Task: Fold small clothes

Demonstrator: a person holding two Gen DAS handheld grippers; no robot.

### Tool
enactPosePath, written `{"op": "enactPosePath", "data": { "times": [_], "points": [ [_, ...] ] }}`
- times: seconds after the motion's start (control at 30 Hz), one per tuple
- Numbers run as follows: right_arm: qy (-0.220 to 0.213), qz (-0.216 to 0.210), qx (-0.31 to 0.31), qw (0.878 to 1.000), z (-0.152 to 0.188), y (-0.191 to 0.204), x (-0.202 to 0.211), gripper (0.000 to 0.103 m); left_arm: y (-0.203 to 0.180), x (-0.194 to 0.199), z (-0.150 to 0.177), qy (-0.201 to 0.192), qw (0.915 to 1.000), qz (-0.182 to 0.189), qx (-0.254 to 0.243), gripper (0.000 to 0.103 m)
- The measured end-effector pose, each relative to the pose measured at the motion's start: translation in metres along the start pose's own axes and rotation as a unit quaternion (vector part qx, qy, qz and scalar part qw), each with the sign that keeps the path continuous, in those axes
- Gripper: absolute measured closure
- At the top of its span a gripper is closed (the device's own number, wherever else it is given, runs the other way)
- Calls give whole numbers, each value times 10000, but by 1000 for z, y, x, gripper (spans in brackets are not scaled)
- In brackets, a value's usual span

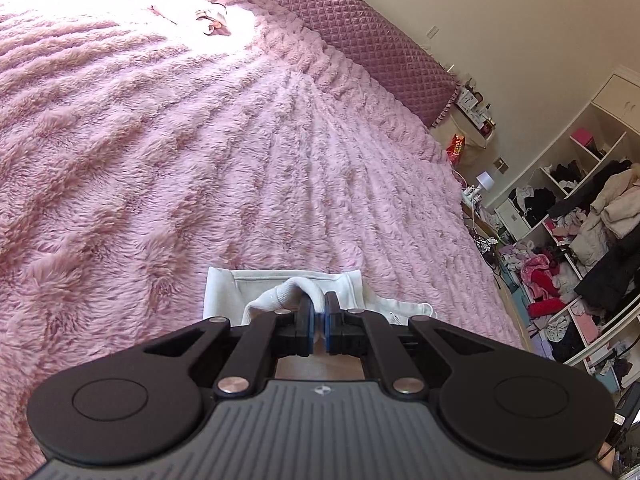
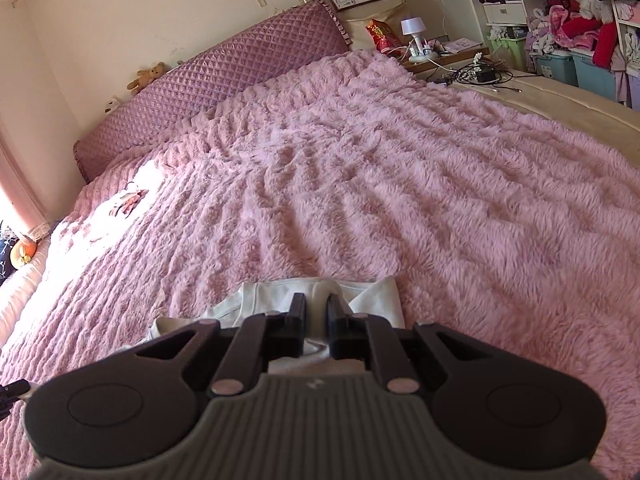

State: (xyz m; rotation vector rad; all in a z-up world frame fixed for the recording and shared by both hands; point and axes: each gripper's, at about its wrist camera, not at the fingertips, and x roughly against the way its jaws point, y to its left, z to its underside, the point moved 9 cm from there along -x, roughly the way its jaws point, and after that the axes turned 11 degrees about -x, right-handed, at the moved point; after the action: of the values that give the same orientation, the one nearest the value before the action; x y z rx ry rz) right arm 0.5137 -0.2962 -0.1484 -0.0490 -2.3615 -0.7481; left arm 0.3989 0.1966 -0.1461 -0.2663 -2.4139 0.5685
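Two grippers each pinch one edge of a small white cotton garment (image 1: 280, 284), which sits at the bottom centre of both wrist views, just above the fluffy pink plush blanket (image 1: 200, 160) spread over the bed. The left gripper (image 1: 319, 306) has its blue-padded jaws nearly touching, with a rolled white fold of cloth bunched over them. The right gripper (image 2: 316, 306) looks slightly more parted in its view, yet white fabric fills the gap between its jaws, so I judge it clamped on the cloth too. A second small pale item (image 1: 212, 20) lies in the sunlit patch at the upper left of the left wrist view, well apart from the held piece.

The step in hand seems to be carrying the garment out to lay it flat for folding. To do that well, both grips should stay closed and level with each other, with the cloth taut between them so the hem lands straight. The long pile may drag at the fabric, so lowering it gently rather than sliding it would avoid wrinkles.
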Motion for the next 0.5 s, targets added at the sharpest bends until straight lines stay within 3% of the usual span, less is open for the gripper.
{"op": "enactPosePath", "data": {
  "times": [0.17,0.37,0.43,0.5],
  "points": [
    [119,293,-139,9994,1,-8,-64,98,21,-45,0,118,9997,-210,45,99],
    [192,591,-48,9981,11,-20,-112,98,44,-88,18,366,9977,-570,77,99],
    [199,632,64,9978,15,-21,-119,97,48,-95,24,449,9964,-720,33,90],
    [211,686,316,9969,18,-22,-124,90,49,-96,25,507,9958,-747,141,89]
  ]
}}
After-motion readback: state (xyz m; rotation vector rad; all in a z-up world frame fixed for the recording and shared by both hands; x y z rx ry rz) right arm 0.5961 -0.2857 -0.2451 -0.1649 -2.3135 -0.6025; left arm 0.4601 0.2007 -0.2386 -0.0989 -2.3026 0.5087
